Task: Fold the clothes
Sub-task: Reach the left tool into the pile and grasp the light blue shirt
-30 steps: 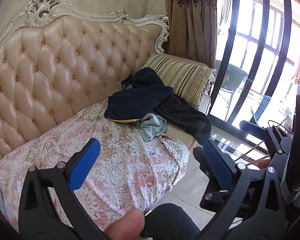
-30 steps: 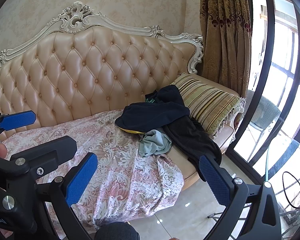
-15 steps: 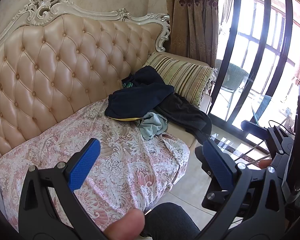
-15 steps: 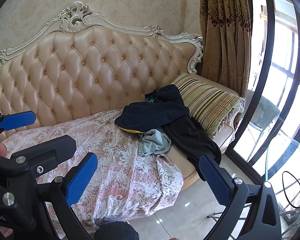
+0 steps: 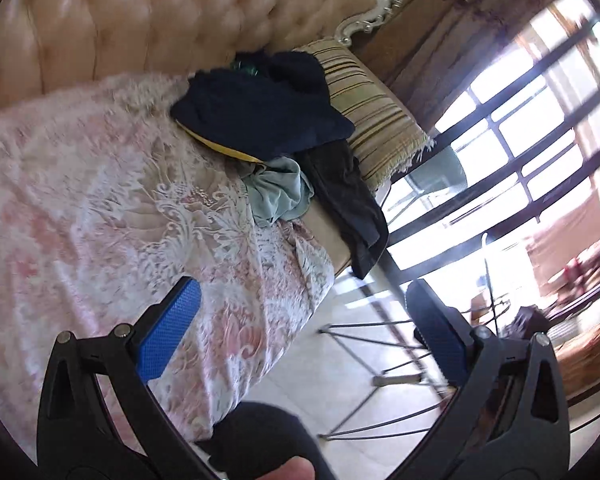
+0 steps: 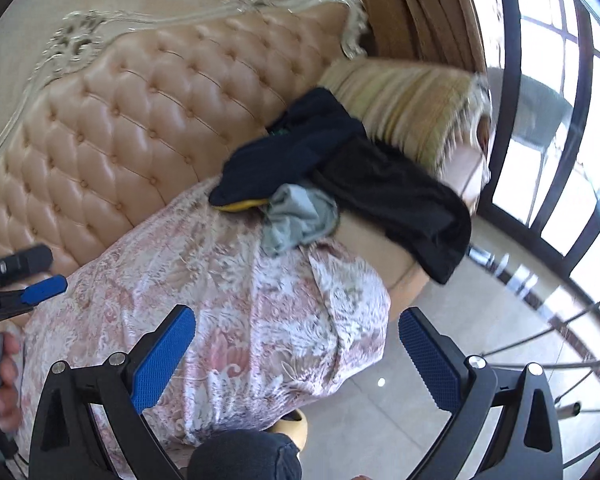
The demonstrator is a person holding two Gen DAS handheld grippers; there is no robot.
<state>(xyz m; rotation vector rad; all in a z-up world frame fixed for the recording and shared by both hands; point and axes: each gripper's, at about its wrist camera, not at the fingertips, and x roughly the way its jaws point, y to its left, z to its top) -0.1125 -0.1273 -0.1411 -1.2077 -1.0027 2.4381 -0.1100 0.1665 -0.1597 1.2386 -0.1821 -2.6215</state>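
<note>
Both views are tilting and closing in compared with a moment ago as the left claw point(image 5: 296, 328) and right claw point(image 6: 296, 356), both spread wide and carrying nothing, are swinging toward the pile of clothes point(image 6: 324, 176) heaped at the sofa's point(image 6: 140, 120) far end against the striped cushion point(image 6: 404, 104), so the first pick-up is just beginning.

The clothes lie in 1 loose heap at the striped cushion point(image 5: 374, 120) end of the sofa, none folded. A navy garment point(image 5: 260, 108) sits on top, crumpled, its far edge against the cushion. A yellow piece point(image 5: 224, 148) peeks from under it. A pale grey-green garment point(image 5: 282, 192) is bunched just in front. A black garment point(image 5: 348, 196) runs from beside the cushion and hangs over the seat's front edge.
</note>
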